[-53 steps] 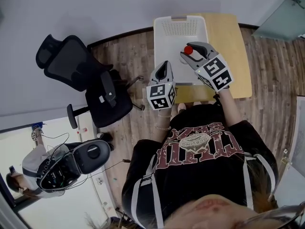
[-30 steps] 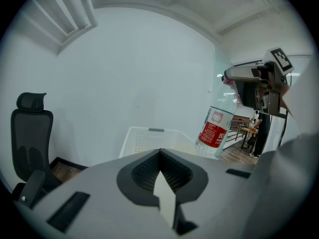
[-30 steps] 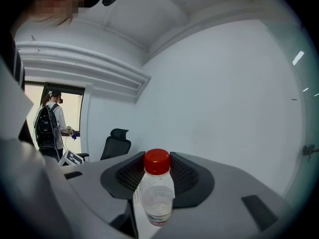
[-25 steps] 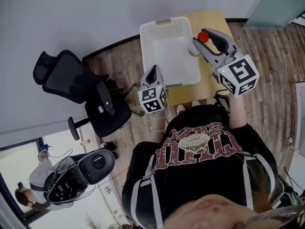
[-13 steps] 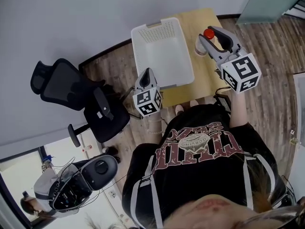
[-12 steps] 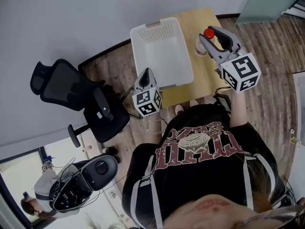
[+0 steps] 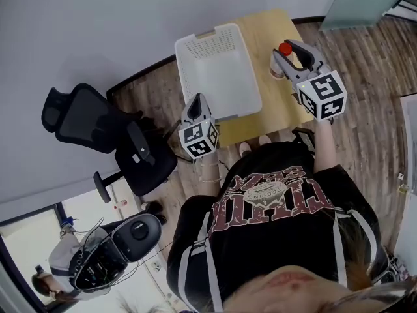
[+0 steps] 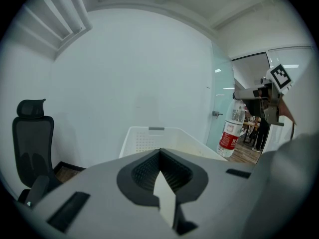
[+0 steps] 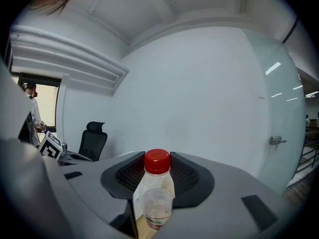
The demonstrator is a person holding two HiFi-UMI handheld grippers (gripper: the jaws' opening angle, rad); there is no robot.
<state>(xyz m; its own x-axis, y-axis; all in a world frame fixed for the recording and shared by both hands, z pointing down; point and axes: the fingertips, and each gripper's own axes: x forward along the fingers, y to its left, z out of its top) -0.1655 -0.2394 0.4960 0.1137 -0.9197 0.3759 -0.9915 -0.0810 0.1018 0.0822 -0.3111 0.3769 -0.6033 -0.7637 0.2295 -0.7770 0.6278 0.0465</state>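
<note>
My right gripper (image 7: 290,56) is shut on a clear plastic bottle (image 9: 155,193) with a red cap (image 7: 285,47) and a red label (image 8: 229,140). It holds the bottle upright above the right part of a small wooden table (image 7: 283,34). A white plastic basket (image 7: 217,74) stands on the table's left part. My left gripper (image 7: 195,105) hangs near the basket's front left corner, short of it, shut with nothing between its fingers. In the left gripper view the basket (image 8: 149,138) lies straight ahead and the bottle is off to the right.
A black office chair (image 7: 104,126) stands left of the table on the wood floor. Beyond it, at the lower left, a person (image 7: 49,272) sits by a doorway with a helmet-like device (image 7: 114,243). A grey wall runs behind the table, and a glass door (image 7: 361,2) is at the upper right.
The right gripper has carried the bottle from over the basket to the right, above the bare table. The left gripper has drifted left and a little back.
</note>
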